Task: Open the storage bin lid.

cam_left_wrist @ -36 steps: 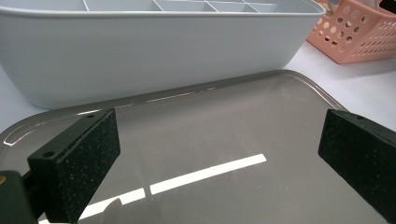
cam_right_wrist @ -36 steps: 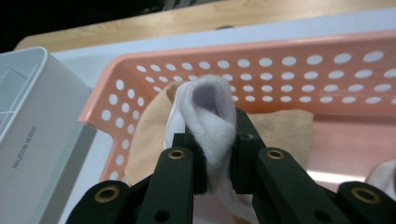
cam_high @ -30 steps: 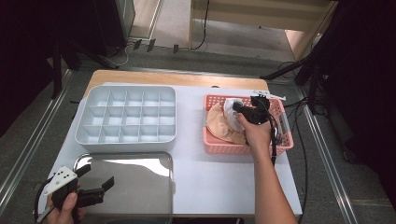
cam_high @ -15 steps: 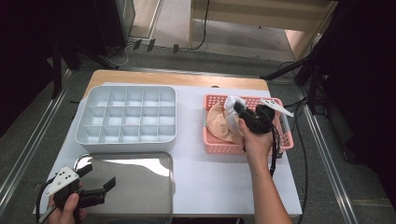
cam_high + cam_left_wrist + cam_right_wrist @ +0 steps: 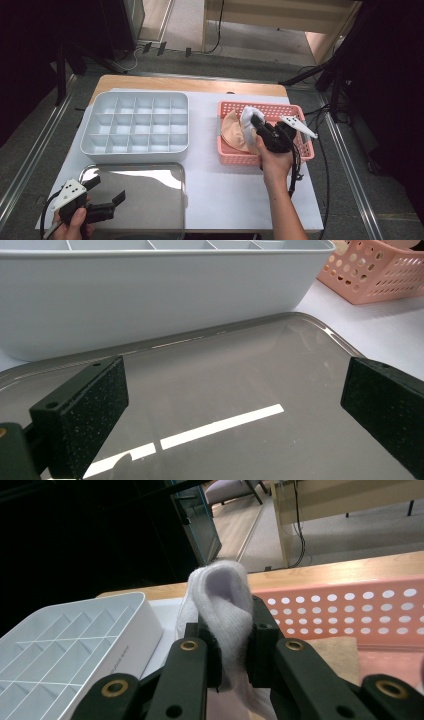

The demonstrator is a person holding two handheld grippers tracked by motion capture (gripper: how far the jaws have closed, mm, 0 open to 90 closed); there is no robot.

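White bench [image 5: 215, 190]: our right gripper [image 5: 227, 650] pinches the white sock [image 5: 222, 610]; lift it slowly toward the tray [image 5: 135, 125] at nine o'clock. Left gripper [image 5: 235, 405] fingers stay wide apart.

In the right gripper view, the lower end of the white cloth sock [image 5: 225, 625] drops out of sight between the black jaws and past the bottom edge, and the pink perforated plastic basket [image 5: 350, 610] behind that sock runs off the right edge. In the high view, the part of the beige fabric piece [image 5: 232, 132] lying under the sock is covered. In the left gripper view, the white compartmented plastic organiser [image 5: 150, 295] and the shiny metal tray [image 5: 225, 390] are cut off at the frame edges, so the organiser's compartments cannot be seen.
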